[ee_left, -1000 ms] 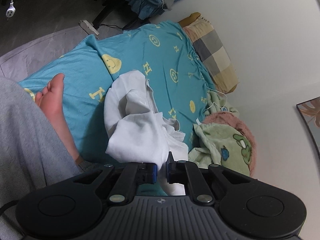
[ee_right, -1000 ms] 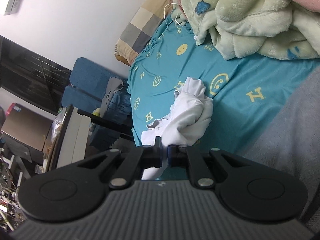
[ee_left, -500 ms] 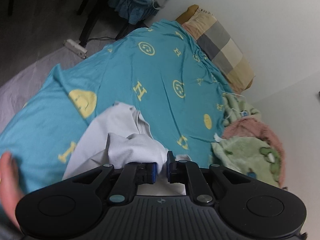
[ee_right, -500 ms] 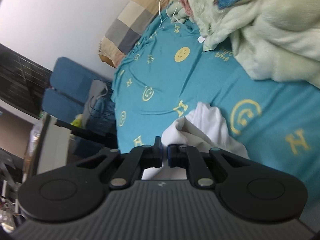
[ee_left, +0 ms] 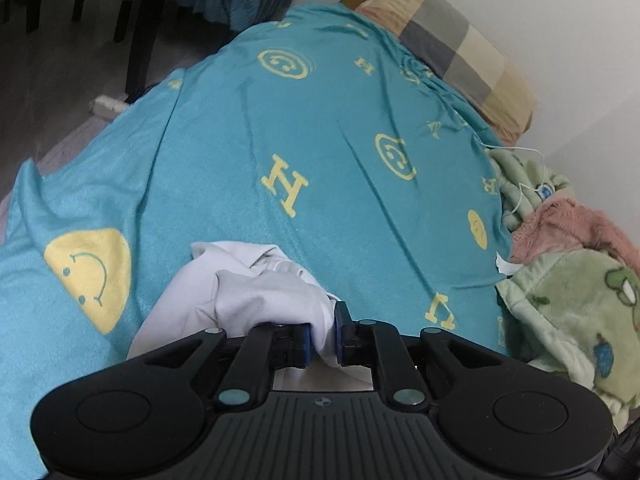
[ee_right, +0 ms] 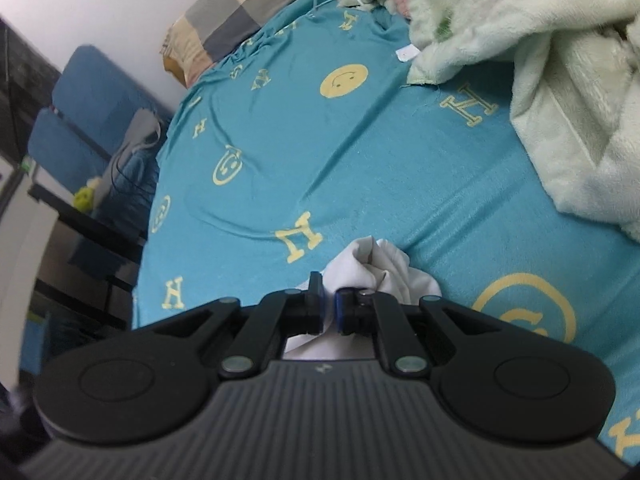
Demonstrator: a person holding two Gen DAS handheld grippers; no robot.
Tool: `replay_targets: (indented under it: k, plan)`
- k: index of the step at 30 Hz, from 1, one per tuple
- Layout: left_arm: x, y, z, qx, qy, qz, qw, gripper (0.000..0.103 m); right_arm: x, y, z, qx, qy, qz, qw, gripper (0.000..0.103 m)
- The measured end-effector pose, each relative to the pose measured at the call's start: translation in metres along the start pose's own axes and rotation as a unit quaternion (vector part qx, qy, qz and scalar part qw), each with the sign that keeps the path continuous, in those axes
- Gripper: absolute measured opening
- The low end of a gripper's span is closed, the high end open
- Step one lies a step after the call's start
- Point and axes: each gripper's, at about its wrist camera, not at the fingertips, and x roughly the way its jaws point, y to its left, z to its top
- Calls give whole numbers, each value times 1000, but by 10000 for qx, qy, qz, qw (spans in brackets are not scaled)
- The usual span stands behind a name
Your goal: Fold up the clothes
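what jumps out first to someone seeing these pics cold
The bunched white garment, pinched by both the left hand-held gripper and the right hand-held gripper. Beneath it spreads a teal smiley-print bedsheet, with a fuzzy green blanket heaped along its edge.

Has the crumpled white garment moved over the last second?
Yes. The crumpled white garment has come nearer the camera, away from the checked pillow.

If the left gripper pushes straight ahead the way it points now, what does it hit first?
The left gripper is shut on the white garment, bunched right ahead. Beyond it comes the open teal bedsheet, then probably the checked pillow; depth is unclear.
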Motion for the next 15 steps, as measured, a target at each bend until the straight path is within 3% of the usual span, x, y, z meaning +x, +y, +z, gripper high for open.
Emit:
replay_targets:
  k: [2, 6, 7, 8, 9, 10, 12, 15]
  plan:
    - [-8, -6, -4, 278, -125, -5, 9995, 19, -5, 5, -2, -219, -75, 0, 9997, 10]
    - [-28, -24, -18, 1045, -450, 60, 9935, 54, -23, 15, -7, -699, -282, 108, 9971, 13]
    - [-33, -29, -23, 1241, -549, 88, 9907, 68, -27, 18, -8, -829, -331, 149, 9959, 16]
    - [-38, -33, -28, 1429, -649, 143, 9875, 75, -32, 21, -10, -971, -371, 206, 9944, 20]
    - [-43, -38, -33, 1615, -749, 209, 9838, 84, -35, 24, -12, -1112, -415, 273, 9926, 35]
    - [-44, -42, -37, 1809, -810, 269, 9798, 85, -38, 27, -14, -1236, -459, 358, 9906, 52]
    - [-41, -47, -44, 2140, -830, 418, 9724, 85, -39, 31, -17, -1406, -519, 508, 9874, 68]
    - [-21, -44, -47, 2264, -625, 679, 9697, 85, -26, 38, -19, -1679, -402, 344, 9844, 68]
